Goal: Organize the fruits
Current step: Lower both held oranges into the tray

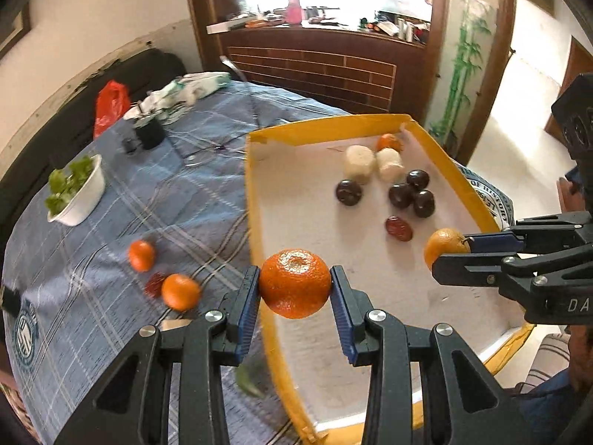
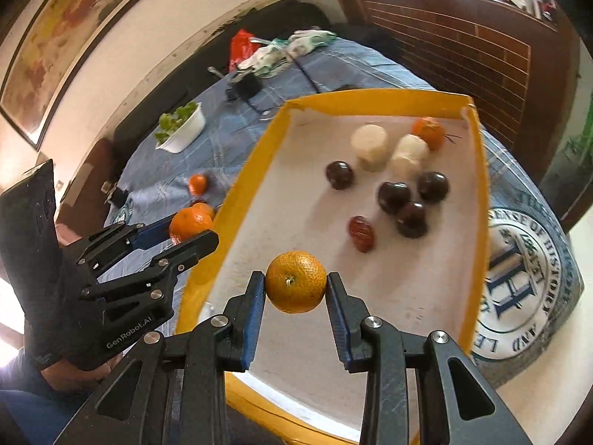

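The left gripper [image 1: 294, 285] pinched a deep-orange mandarin [image 1: 294, 282] above the near left rim of a yellow-edged tray [image 1: 255, 200]. The right gripper [image 2: 295, 283] pinched a paler mandarin [image 2: 295, 282] over the tray's near end. Farther in lay a red date [image 2: 360, 233], four dark plums [image 2: 393, 197], two pale cylinders [image 2: 369, 146] and another mandarin [image 2: 428, 132]. Two mandarins [image 1: 180, 291] sat on the blue cloth [image 1: 148, 200] beside a white bowl of greens [image 1: 76, 190].

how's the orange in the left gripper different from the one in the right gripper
The left gripper holds a deeper orange mandarin at the yellow tray's left rim. The right gripper holds a paler, yellower mandarin, stem facing its camera, over the tray floor. Both are clamped between blue pads, off the surface.
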`<move>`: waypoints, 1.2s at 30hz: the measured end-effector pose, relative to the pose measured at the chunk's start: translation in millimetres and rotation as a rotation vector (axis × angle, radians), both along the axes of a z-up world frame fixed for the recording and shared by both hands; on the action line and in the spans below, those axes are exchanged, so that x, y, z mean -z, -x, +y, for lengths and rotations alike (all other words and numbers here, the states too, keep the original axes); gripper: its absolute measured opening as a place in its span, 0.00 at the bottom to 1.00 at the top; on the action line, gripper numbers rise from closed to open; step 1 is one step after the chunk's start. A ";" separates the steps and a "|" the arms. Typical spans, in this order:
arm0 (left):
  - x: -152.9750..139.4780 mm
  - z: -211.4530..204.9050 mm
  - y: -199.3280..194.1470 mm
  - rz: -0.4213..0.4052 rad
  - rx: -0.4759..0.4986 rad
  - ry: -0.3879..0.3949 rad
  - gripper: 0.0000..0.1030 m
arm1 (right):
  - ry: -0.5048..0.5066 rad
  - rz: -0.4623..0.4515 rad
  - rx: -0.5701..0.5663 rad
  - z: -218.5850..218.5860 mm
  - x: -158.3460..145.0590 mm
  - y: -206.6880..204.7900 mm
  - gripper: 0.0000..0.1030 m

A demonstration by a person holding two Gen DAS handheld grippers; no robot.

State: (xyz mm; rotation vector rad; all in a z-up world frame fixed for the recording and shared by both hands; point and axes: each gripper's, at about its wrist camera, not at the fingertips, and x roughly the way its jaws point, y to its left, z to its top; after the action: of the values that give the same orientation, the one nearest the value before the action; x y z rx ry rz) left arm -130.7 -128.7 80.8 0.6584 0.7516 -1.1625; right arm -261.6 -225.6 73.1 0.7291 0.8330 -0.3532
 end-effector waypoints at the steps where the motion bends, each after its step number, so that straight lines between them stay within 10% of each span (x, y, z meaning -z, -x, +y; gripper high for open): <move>1: 1.0 -2.7 2.0 0.001 0.007 -0.003 0.35 | -0.001 0.002 0.007 -1.9 0.8 2.2 0.35; 36: 47.8 -64.7 22.5 0.058 0.068 -0.127 0.35 | 0.020 0.132 0.025 -35.0 28.1 11.8 0.36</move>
State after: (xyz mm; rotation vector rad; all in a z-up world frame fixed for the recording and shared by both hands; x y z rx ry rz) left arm -153.1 -193.5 33.0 0.7635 0.8623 -1.2073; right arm -273.4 -260.6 45.0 0.7042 0.9440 -0.4350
